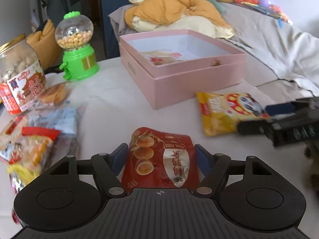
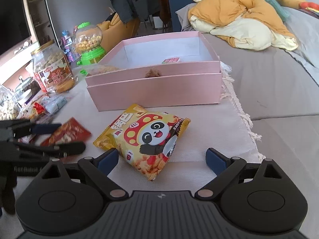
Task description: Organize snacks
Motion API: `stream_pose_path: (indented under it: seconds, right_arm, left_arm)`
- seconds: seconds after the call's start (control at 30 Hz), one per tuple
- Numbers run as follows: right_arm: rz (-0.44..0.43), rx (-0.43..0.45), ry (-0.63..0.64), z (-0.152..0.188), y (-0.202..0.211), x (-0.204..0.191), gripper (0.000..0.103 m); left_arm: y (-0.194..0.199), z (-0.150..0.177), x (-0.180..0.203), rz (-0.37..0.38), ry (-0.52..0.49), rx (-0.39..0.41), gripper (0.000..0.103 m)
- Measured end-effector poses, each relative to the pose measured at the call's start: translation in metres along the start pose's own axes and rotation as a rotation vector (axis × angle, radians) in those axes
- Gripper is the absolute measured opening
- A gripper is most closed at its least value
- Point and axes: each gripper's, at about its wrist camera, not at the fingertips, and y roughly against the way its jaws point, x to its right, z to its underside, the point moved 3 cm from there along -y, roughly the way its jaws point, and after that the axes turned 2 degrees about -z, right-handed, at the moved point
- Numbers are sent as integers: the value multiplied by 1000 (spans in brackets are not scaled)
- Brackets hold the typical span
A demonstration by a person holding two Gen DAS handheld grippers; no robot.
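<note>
Left gripper: pads astride the red quail-egg pouch, lower centre; grip not confirmable.
Right gripper: jaws apart, yellow panda bag between them.
Pink box: upper centre.

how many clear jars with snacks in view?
3, possibly more hidden: gold-lidded jar left of the pink box, green gumball-style dispenser behind it, a third jar at far left edge.

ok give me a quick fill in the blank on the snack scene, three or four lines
1. The left gripper has a ____ quail egg packet between its fingers.
2. The right gripper is open around the near end of a yellow packet showing a ____.
3. The open box behind both packets is ____.
4. The candy dispenser has a ____ base.

Missing words: red; panda; pink; green
</note>
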Motion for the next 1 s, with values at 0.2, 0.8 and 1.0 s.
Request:
stream_pose_path:
  seconds: [0.2,0.8,1.0]
  right_arm:
    - [90,86,-79,-16,22,22,95]
    - [76,-105,73,-9,8,9,93]
    - [40,-29,117,-27,34,-2,95]
  left_arm:
    - [17,18,-3,-25,14,20,77]
    - [21,26,-12,-31,87,88,77]
    - [23,28,-14,-23,96,95,77]
